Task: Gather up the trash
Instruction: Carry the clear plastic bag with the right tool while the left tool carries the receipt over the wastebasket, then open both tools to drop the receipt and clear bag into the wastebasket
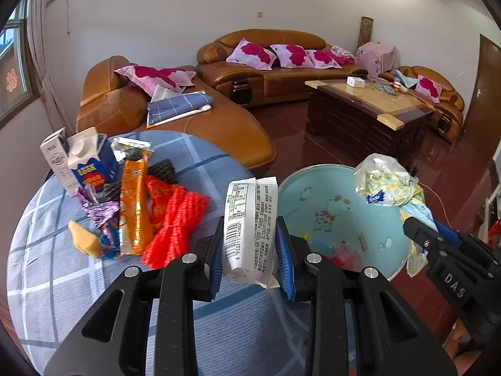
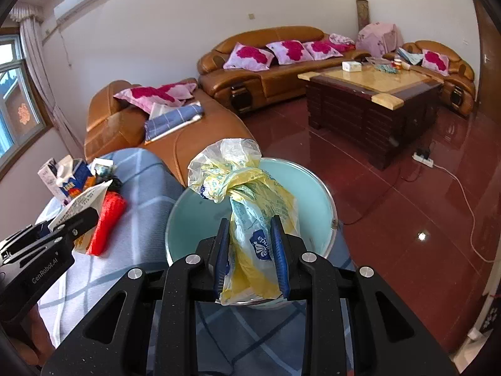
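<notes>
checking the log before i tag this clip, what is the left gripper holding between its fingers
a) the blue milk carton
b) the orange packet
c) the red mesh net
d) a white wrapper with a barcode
d: in the left wrist view the left gripper is clamped on the white wrapper with a barcode, while the red mesh net, orange packet and blue milk carton lie on the table.

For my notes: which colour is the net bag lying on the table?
The net bag is bright red; the left wrist view shows it best.
</notes>
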{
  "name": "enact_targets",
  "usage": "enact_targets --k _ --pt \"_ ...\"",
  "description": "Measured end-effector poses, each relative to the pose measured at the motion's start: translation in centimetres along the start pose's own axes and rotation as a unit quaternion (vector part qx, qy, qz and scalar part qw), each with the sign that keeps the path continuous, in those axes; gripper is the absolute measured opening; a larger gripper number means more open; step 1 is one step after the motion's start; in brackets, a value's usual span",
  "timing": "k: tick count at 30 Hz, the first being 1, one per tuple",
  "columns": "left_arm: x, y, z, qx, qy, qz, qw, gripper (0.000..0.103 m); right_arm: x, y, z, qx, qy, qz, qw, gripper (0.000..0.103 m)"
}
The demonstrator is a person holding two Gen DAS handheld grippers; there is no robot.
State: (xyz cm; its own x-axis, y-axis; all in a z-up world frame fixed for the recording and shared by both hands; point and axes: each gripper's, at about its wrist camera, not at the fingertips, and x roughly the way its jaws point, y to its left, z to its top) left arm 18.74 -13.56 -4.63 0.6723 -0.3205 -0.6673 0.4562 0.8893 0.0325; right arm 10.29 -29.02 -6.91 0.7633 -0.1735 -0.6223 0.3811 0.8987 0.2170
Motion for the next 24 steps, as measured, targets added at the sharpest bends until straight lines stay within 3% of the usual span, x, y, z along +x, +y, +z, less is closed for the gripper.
enact_targets --k 24 --pt "5.3 -5.2 0.6 0.036 0.042 -0.043 0.9976 0.03 4.0 -1.9 0.9 -0.019 0.041 -0.045 0.998 0.028"
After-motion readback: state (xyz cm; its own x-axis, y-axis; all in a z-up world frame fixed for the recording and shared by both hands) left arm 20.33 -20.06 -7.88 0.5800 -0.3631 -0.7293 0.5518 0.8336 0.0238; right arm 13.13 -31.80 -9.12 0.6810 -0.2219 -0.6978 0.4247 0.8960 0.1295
